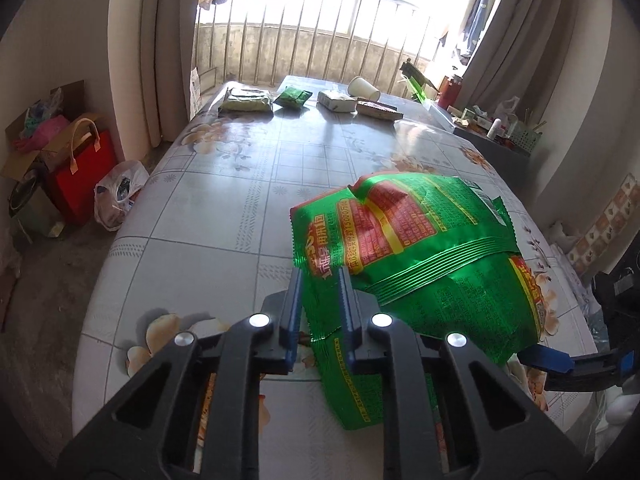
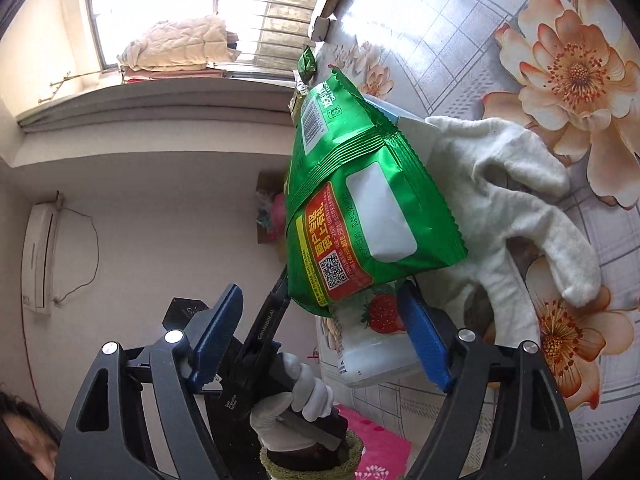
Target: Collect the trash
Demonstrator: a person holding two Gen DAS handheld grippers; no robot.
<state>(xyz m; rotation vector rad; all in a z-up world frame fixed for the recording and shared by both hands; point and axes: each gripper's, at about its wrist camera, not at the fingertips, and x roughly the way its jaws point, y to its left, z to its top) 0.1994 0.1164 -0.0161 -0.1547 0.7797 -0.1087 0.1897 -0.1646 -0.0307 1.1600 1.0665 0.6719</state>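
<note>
holding the near edge of a big green snack bag [image 1: 404, 248], the left hand-held gripper [image 1: 320, 280] has its two blue fingers closed on the foil. the bag is shiny green with red and yellow printed panels and a crimped seam across the middle; it is crumpled and lifted a little over the near part of the counter [image 1: 224, 184]. in the right wrist view the same bag [image 2: 360, 200] shows a white window, a barcode and a qr code.

the counter has a glossy cover with a grey grid and orange flowers. at its far end, well away from the bag, lie a pale green packet [image 1: 246, 101], a small green packet [image 1: 293, 97], a white tissue pack [image 1: 337, 101] and a paper cup [image 1: 362, 88] on its side. behind them are window bars and curtains.

the right hand-held gripper [image 2: 320, 328] is wide open, turned sideways, just beside the bag's lower corner. a strawberry bottle [image 2: 372, 340] and a white glove [image 2: 512, 200] lie on the counter behind the bag.
</note>
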